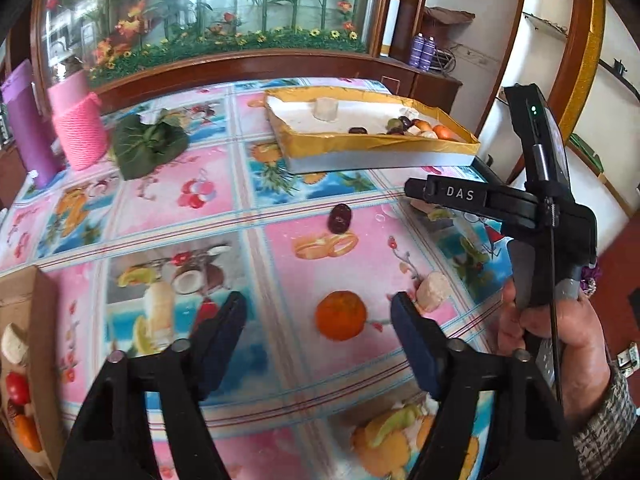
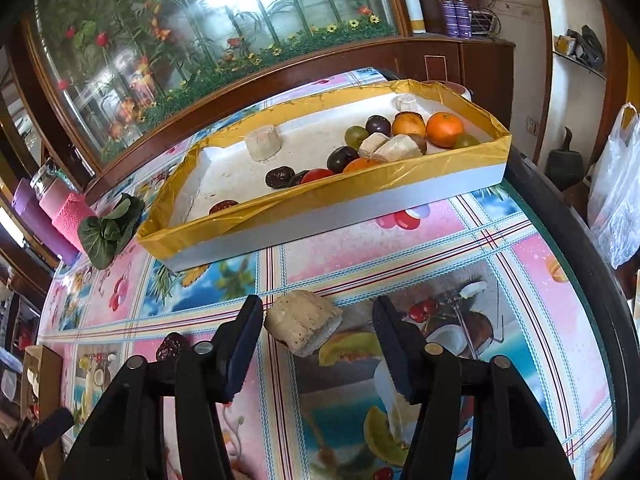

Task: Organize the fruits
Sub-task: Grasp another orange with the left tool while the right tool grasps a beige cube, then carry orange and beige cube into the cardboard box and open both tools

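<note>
Fruit tray: gold-lined tray (image 2: 400, 184) is sitting at the far side of the table (image 2: 460, 240), holding a tangerine (image 2: 445, 129), dark plums, green grapes, a red tomato, dark dates and several pale cut pieces, most of them crowding toward its right end.
Left gripper: left gripper (image 1: 318, 314) is hovering low over the table with its jaws spread wide, gripping nothing.
Orange: loose orange (image 1: 341, 315) is lying on the tablecloth between the left fingertips, touching neither.
Pale chunk by left gripper: small cream-coloured piece (image 1: 432, 290) is resting just beside the right-hand finger of that gripper.
Dark date: loose date (image 1: 339, 218) is lying on the cloth between the orange and the tray.
Right gripper: right gripper (image 2: 318, 312) is also standing wide open and holding nothing.
Pale wedge: beige cut piece (image 2: 303, 322) is lying between the right fingertips, nearer the left-hand finger; contact cannot be told.
Cardboard box: brown box (image 1: 38, 312) at the left edge is holding a tomato, something orange and a pale piece.
Leafy green: bundle (image 1: 149, 142) is lying near a pink cylinder (image 1: 80, 132).
</note>
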Demonstrator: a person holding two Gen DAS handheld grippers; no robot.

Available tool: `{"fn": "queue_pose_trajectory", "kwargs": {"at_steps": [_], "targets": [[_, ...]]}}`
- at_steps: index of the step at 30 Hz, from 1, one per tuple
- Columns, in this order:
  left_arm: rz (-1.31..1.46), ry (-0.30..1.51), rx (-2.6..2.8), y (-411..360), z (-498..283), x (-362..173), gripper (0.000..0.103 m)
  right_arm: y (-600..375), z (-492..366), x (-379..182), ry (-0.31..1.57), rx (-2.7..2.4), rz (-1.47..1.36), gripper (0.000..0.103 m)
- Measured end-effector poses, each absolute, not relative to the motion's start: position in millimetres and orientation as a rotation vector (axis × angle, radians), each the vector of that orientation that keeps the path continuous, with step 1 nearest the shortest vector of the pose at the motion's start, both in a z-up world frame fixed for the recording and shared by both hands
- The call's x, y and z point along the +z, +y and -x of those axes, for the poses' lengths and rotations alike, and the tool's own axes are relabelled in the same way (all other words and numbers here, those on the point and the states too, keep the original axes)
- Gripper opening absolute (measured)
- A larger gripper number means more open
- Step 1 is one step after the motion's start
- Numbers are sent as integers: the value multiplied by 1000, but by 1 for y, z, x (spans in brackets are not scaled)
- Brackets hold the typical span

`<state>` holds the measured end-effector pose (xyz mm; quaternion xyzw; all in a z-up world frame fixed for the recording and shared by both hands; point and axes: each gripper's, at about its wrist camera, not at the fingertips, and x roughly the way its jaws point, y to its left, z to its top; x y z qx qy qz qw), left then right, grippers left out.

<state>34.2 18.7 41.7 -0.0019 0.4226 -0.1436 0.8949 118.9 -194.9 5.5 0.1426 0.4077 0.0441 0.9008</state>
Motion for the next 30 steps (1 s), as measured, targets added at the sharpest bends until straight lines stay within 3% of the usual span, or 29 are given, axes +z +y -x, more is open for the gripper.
{"fn": "queue_pose_trajectory", "kwargs": {"at_steps": [4, 8, 10, 25, 30], "targets": [[5, 908, -322, 7, -45, 26, 59, -187, -119, 5, 850, 125, -261, 42], [-23, 921, -349, 0, -42, 17, 48, -174, -116, 7, 844, 113, -178, 41], [-17, 911, -350, 2, -39, 18, 28, -170, -114, 9, 838, 110, -154, 41], [143, 935, -384, 25, -43, 17, 28, -172, -111, 11, 828, 40, -157, 41], [195, 863, -380, 57, -8, 53, 28, -170, -73, 38, 813, 84, -189, 41]]}}
